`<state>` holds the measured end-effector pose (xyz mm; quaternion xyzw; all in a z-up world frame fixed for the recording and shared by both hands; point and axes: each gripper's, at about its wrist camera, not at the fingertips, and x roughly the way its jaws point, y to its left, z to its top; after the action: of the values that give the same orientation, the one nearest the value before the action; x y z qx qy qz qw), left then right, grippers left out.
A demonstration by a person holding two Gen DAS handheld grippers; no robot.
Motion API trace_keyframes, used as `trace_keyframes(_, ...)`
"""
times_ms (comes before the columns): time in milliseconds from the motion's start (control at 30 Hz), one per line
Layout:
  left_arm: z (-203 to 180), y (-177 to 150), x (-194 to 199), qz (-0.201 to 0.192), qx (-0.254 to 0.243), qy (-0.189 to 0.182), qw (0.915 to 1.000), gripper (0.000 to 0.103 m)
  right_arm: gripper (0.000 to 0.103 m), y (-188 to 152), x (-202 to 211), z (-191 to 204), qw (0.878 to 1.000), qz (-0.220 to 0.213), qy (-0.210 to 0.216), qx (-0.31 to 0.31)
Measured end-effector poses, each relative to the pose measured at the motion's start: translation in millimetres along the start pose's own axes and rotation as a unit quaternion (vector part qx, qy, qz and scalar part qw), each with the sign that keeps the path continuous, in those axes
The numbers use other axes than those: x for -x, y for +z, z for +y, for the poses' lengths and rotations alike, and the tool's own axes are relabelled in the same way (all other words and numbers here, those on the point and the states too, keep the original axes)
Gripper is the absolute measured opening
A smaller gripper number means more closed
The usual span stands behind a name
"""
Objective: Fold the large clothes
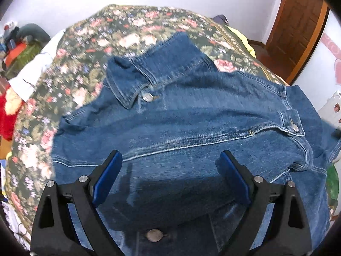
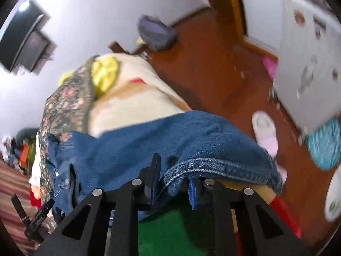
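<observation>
Between right tongs (image 2: 173,183): denim jacket (image 2: 191,147) hem, blurred.

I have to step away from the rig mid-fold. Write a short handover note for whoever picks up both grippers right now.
Left gripper: open, holding nothing, poised over the jacket's body.
Right gripper: shut on the jacket's hem edge, with that denim lifted near the side of the bed.
Jacket: front up on the floral bedspread, collar at the far end, buttons showing; one part is raised in the right gripper.
Done: jacket spread out, one edge picked up.
Left: probably carry the held edge across the body, lay it down, then finish folding. No completed fold is visible yet.
</observation>
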<state>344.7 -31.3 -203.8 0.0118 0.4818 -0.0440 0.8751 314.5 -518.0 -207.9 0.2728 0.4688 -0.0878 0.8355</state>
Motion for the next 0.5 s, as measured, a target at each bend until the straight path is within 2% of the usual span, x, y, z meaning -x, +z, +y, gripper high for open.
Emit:
trace_keyframes(133, 8, -3, 21, -0.022, -0.002, 0.002, 0.9998, 0.093, 0.020, 14, 36, 48, 0.997, -0.051, 0.027, 0.052)
trace_keyframes(267, 20, -10, 48, -0.049, -0.003, 0.003, 0.9988, 0.093, 0.018, 21, 70, 117, 0.986, -0.092, 0.079, 0.113)
trace_keyframes(400, 43, -19, 76, -0.075, 0.013, 0.001, 0.9971, 0.093, 0.018, 14, 89, 192, 0.970, -0.097, 0.153, 0.160)
trace_keyframes(500, 61, -26, 92, -0.090, 0.028, 0.009, 0.9955, 0.093, 0.018, -6, 89, 252, 0.956, -0.078, 0.197, 0.205)
